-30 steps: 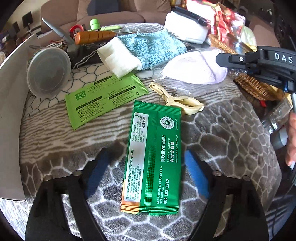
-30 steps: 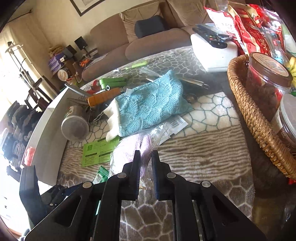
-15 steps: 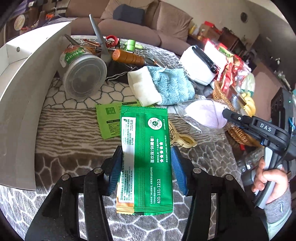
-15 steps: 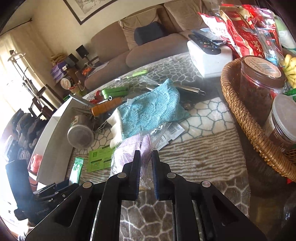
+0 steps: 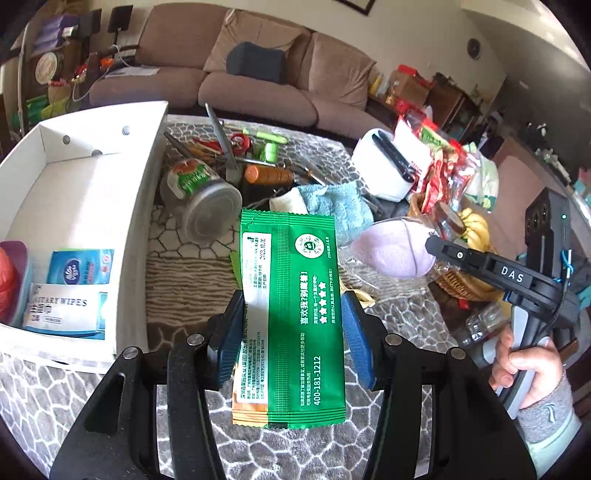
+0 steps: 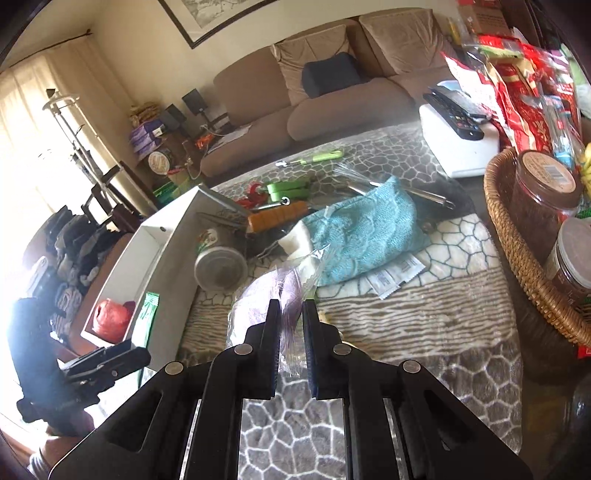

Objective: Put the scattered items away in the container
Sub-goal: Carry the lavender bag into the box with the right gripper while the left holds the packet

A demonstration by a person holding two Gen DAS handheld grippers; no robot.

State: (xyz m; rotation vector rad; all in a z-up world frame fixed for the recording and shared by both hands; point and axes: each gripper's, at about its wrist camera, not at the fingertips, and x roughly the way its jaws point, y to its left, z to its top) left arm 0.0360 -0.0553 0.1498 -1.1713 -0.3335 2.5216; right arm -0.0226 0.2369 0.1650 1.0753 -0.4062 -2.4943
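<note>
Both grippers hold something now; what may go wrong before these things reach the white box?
The flat dark green foil packet is pinched only by its long edges in the left gripper, so it may buckle and slip. The right gripper grips only thin clear plastic of the bagged lilac pad; it might tear or swing against the white cardboard box.

A brown sofa (image 6: pixel 332 99) with a dark cushion (image 6: pixel 330 79) stands beyond the tabletop's far edge. At the tabletop's right edge, a wicker basket (image 6: pixel 517 258) holds brown jars (image 6: pixel 543 195). A framed picture (image 6: pixel 218 14) hangs above the sofa.
</note>
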